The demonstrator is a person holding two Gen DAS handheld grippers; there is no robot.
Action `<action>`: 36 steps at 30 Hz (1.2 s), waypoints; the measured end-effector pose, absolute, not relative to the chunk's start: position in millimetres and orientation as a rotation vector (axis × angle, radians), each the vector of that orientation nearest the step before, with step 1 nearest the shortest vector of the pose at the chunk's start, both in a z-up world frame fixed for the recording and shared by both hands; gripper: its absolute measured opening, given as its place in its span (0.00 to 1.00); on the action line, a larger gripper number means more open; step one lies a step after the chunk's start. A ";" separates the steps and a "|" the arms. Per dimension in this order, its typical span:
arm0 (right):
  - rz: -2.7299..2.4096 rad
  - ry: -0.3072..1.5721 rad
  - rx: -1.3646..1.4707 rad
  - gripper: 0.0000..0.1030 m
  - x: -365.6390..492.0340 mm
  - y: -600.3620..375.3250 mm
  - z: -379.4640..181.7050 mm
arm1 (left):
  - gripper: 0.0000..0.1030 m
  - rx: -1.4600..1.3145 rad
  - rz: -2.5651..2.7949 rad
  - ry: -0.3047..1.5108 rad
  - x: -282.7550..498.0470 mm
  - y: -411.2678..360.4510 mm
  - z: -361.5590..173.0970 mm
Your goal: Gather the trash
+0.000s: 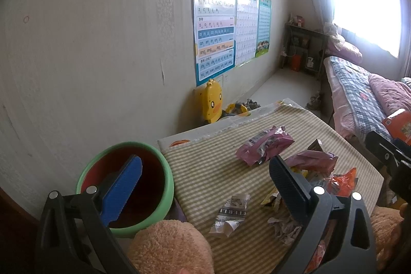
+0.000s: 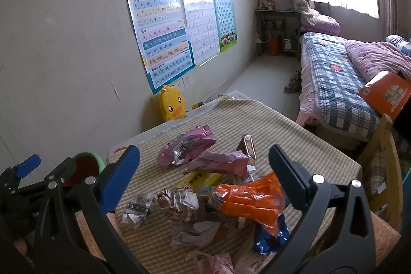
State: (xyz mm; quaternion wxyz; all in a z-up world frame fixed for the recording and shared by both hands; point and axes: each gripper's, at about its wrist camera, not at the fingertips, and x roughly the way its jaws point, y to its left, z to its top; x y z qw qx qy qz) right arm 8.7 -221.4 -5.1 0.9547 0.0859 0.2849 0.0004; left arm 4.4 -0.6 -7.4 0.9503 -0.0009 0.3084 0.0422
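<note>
Trash lies on a striped cloth on the table [image 2: 295, 135]: two pink wrappers [image 2: 187, 148], an orange packet [image 2: 251, 199], a blue wrapper [image 2: 269, 238], a small brown box [image 2: 248, 147] and crumpled papers [image 2: 179, 202]. A green-rimmed bin [image 1: 128, 186] with a dark red inside stands at the table's left edge. My left gripper [image 1: 205, 179] is open and empty, its left finger over the bin, its right finger by the trash. My right gripper [image 2: 205, 166] is open and empty above the trash pile. A crumpled paper [image 1: 231, 212] lies between the left fingers.
A yellow duck toy [image 2: 170, 105] leans on the wall behind the table, under posters. A bed [image 2: 341, 78] with an orange book [image 2: 385, 91] is at the right. A wooden chair [image 2: 382, 153] stands by the table's right side. A peach fuzzy thing [image 1: 169, 245] lies below the bin.
</note>
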 end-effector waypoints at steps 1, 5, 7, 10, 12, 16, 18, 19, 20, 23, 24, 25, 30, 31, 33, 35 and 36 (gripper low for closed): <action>0.000 0.579 0.172 0.96 8.7 -221.2 -5.3 | 0.92 -0.001 0.086 0.628 4.9 -0.2 -7.0; 0.000 0.580 0.171 0.96 8.4 -220.6 -5.5 | 0.92 0.003 0.089 0.631 5.5 0.3 -7.4; -0.002 0.581 0.170 0.96 8.2 -220.6 -5.8 | 0.92 0.005 0.090 0.633 6.4 0.6 -8.4; -0.001 0.582 0.168 0.96 8.3 -220.3 -6.0 | 0.92 0.005 0.091 0.634 6.2 0.4 -8.5; -0.001 0.582 0.167 0.96 8.0 -220.6 -6.1 | 0.92 0.003 0.094 0.634 5.7 1.0 -8.6; -0.002 0.583 0.166 0.96 8.2 -219.5 -6.6 | 0.92 0.003 0.095 0.638 6.3 2.5 -9.1; -0.001 0.583 0.166 0.96 7.8 -219.6 -7.0 | 0.92 0.004 0.095 0.640 6.4 2.8 -9.3; -0.002 0.583 0.166 0.96 7.9 -219.2 -7.2 | 0.92 0.003 0.095 0.639 6.5 2.9 -9.3; -0.003 0.583 0.166 0.96 7.2 -220.1 -7.3 | 0.92 0.003 0.095 0.639 6.5 2.9 -9.3; -0.002 0.584 0.166 0.96 8.0 -218.7 -8.0 | 0.92 0.004 0.096 0.639 6.5 3.1 -9.5; -0.001 0.586 0.166 0.96 7.4 -218.7 -9.8 | 0.92 0.003 0.095 0.640 6.7 3.1 -9.3; -0.002 0.586 0.166 0.96 6.6 -219.4 -10.2 | 0.92 0.003 0.095 0.640 6.7 3.2 -9.5; -0.001 0.586 0.164 0.96 7.1 -219.1 -10.3 | 0.92 0.003 0.094 0.639 6.6 3.5 -9.7; -0.001 0.587 0.164 0.96 7.2 -219.2 -10.4 | 0.92 0.003 0.094 0.639 6.7 3.3 -9.5; -0.001 0.588 0.165 0.96 7.5 -218.9 -10.2 | 0.92 0.004 0.095 0.640 6.8 3.1 -9.4; -0.002 0.588 0.164 0.96 7.2 -218.8 -10.9 | 0.92 0.003 0.095 0.642 7.1 3.6 -9.7; -0.002 0.589 0.163 0.96 6.3 -219.6 -11.5 | 0.92 0.003 0.096 0.643 7.1 4.2 -10.3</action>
